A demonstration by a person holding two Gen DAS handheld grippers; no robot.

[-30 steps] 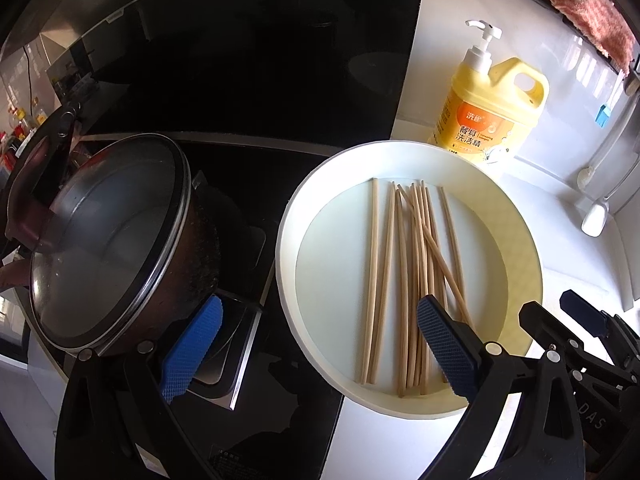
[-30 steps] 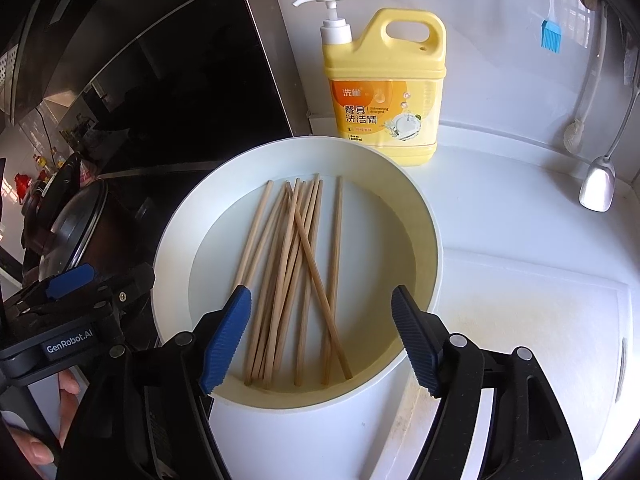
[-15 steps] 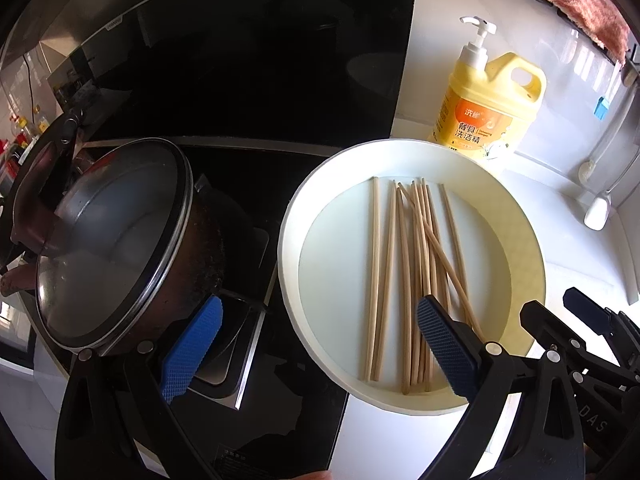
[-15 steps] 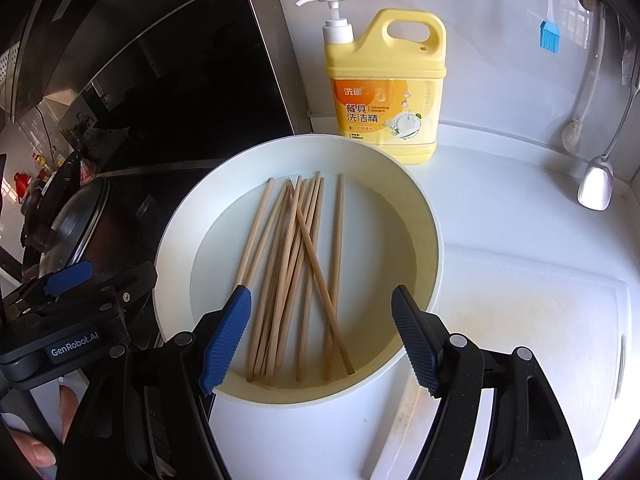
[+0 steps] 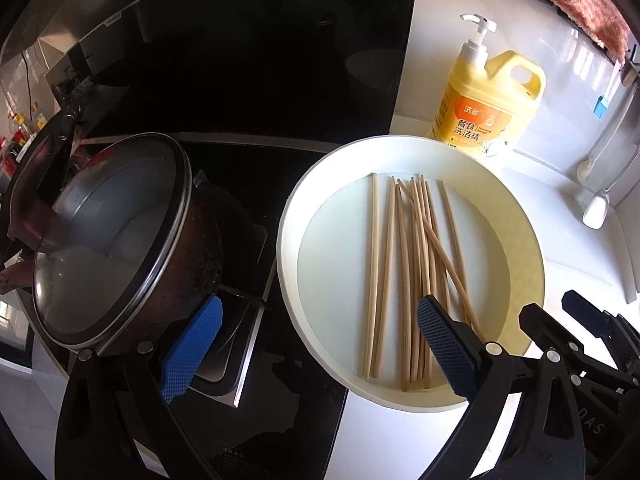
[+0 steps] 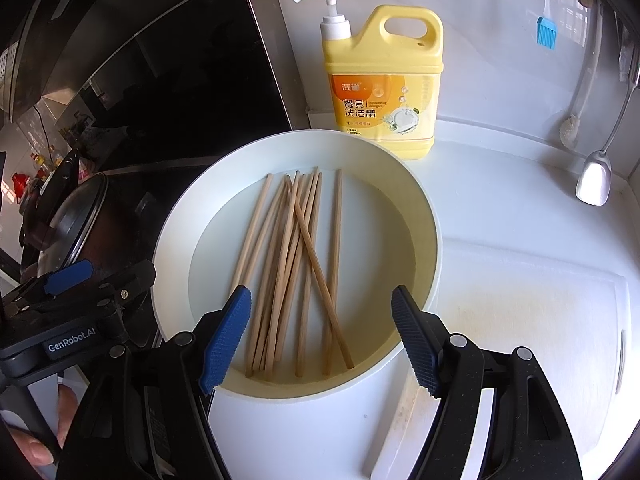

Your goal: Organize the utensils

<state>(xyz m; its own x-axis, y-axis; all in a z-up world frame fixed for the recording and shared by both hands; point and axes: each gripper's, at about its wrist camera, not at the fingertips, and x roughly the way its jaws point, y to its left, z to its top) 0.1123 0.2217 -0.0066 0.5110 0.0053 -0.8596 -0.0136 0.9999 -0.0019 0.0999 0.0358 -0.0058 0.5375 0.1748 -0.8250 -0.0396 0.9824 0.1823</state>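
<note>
Several wooden chopsticks (image 6: 294,264) lie loosely side by side, one crossing the others, in a round white basin (image 6: 434,264) on the white counter. They also show in the left wrist view (image 5: 412,268), in the same basin (image 5: 286,248). My right gripper (image 6: 320,336) is open and empty, held over the basin's near rim with the chopsticks' near ends between its fingers. My left gripper (image 5: 316,344) is open and empty, at the basin's left near edge; its right finger (image 5: 444,344) overlaps the chopsticks' near ends.
A yellow dish-soap pump bottle (image 6: 384,84) stands behind the basin. A lidded dark pot (image 5: 116,240) sits on the black stove left of the basin. A white cutting board (image 6: 532,320) lies right. A ladle (image 6: 596,176) and brushes hang on the right wall.
Both grippers have barely moved; the left view has drifted slightly, so the basin sits a little higher. Both grippers stay open and the chopsticks have not moved.
</note>
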